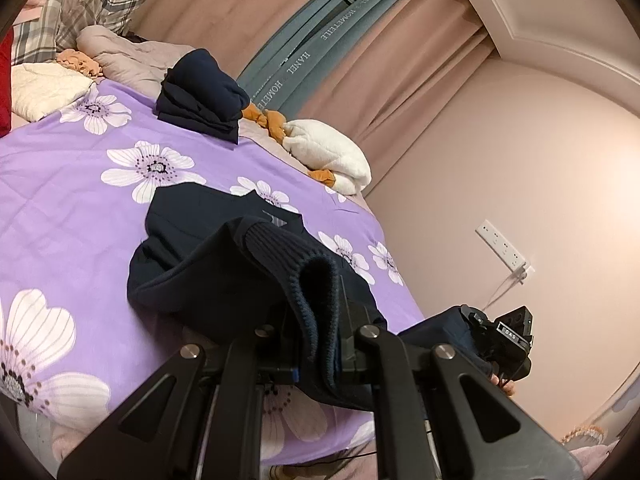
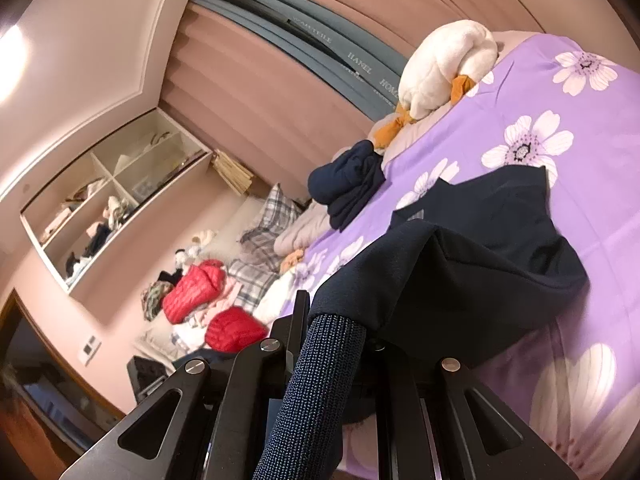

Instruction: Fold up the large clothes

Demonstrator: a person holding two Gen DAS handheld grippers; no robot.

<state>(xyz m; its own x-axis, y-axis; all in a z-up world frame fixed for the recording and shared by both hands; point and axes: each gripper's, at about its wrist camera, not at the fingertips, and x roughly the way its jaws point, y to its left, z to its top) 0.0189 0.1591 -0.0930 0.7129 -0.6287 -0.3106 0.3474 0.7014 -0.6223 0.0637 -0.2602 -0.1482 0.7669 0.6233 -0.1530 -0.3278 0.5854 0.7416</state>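
On the purple bedspread [image 1: 80,184], two navy garments are counted: one sweater [image 1: 224,264] spread out and one folded pile [image 1: 200,96]. Beyond the bedspread, two red jackets [image 2: 192,292] and one white plush duck [image 2: 444,64] are seen.

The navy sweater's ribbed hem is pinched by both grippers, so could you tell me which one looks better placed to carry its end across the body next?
Probably left. The left gripper sits nearest the navy sweater body; the right gripper hangs past the bed's edge.

Navy sweater [image 1: 224,264], half-lifted off bedspread
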